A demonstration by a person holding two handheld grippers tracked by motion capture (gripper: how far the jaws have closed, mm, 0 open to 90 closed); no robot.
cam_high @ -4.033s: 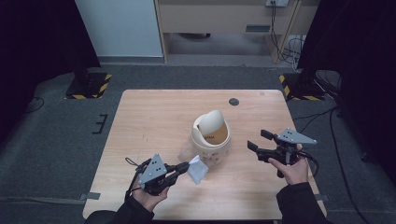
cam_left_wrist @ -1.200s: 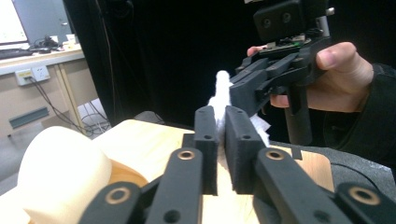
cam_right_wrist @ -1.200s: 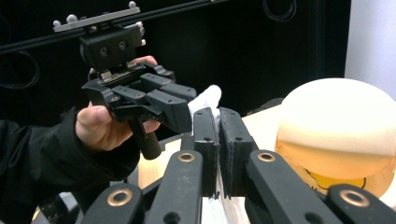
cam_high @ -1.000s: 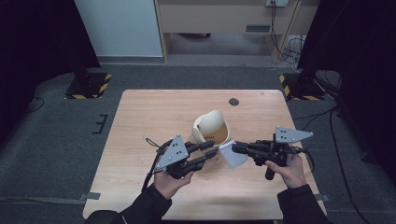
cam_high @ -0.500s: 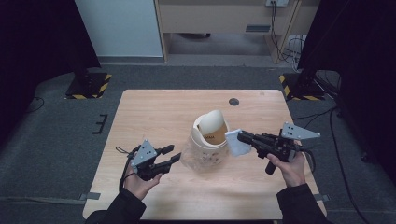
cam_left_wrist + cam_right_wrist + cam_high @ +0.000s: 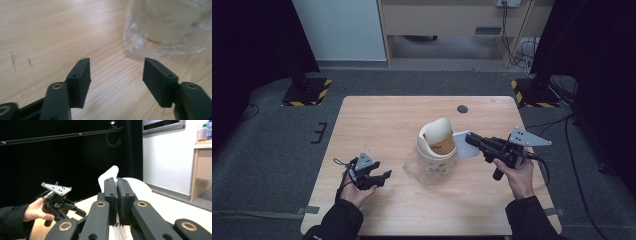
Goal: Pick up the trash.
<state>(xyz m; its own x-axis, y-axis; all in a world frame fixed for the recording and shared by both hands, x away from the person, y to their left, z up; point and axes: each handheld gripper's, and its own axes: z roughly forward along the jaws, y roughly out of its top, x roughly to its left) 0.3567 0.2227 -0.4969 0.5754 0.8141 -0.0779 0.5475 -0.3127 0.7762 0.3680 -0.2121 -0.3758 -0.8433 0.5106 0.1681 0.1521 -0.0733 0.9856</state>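
in the high view our right claw [image 6: 469, 139] is clamped on a white tissue [image 6: 460, 145], held level right at the mouth of the small cream bin [image 6: 438, 147] so the tissue can drop in past its tipped-up swing lid [image 6: 438, 127]. the bin stands near the middle of the counter [image 6: 377, 120], with a clear plastic bag [image 6: 414, 167] bunched around its base, likely the liner. our left claw [image 6: 382, 176] sits low over the counter, well apart from the bin on its left side, out of the right hand's way.

in the left gripper view the left claw [image 6: 116, 72] has just been opening and now stands at a middling gap with nothing between the pads, only bare wood below; the crinkled bag [image 6: 140, 45] lies just ahead, a likely next grab.

in the right gripper view the right claw [image 6: 116, 188] is pinched tight on the tissue [image 6: 108, 175], which sticks up past the tips, and the left claw [image 6: 80, 211] shows farther off.
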